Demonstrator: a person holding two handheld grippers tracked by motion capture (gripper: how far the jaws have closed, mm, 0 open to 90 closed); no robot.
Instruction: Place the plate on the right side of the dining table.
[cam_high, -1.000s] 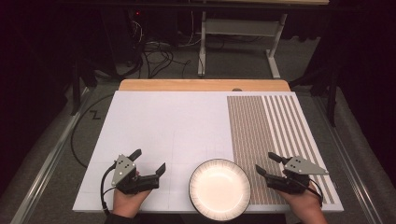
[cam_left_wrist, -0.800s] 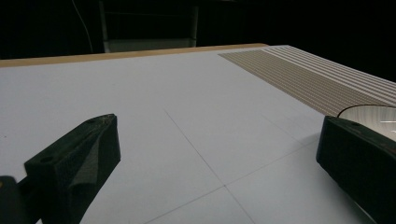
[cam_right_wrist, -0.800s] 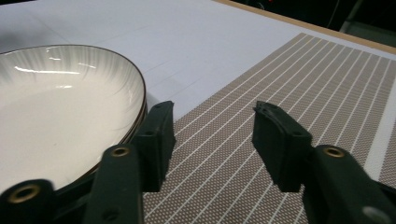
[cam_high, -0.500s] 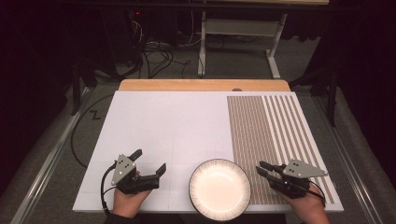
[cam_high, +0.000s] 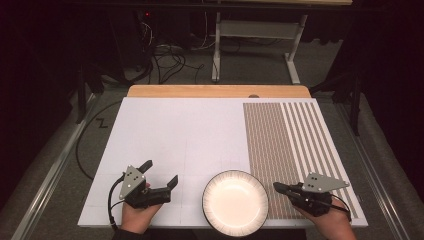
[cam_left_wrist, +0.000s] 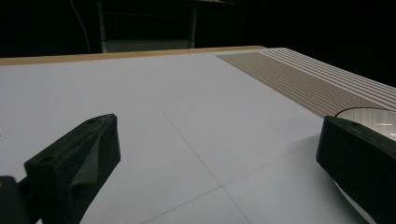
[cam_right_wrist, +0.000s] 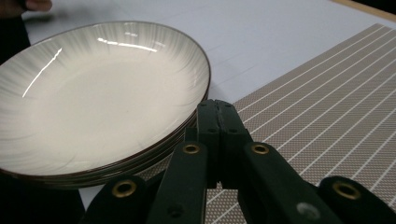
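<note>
At the desk's near edge, the glossy, breakable plate (cam_high: 235, 202) wants a rim grip; right claw (cam_high: 278, 187) closed empty, left claw (cam_high: 159, 172) wide.

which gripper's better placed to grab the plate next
Probably the right gripper: its tips point at the plate rim from close by, though its jaws are shut. The left gripper is open but angled away.

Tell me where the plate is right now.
In the high view the plate sits at the table's near edge, between the left gripper and right gripper, partly overlapping the striped mat.
</note>
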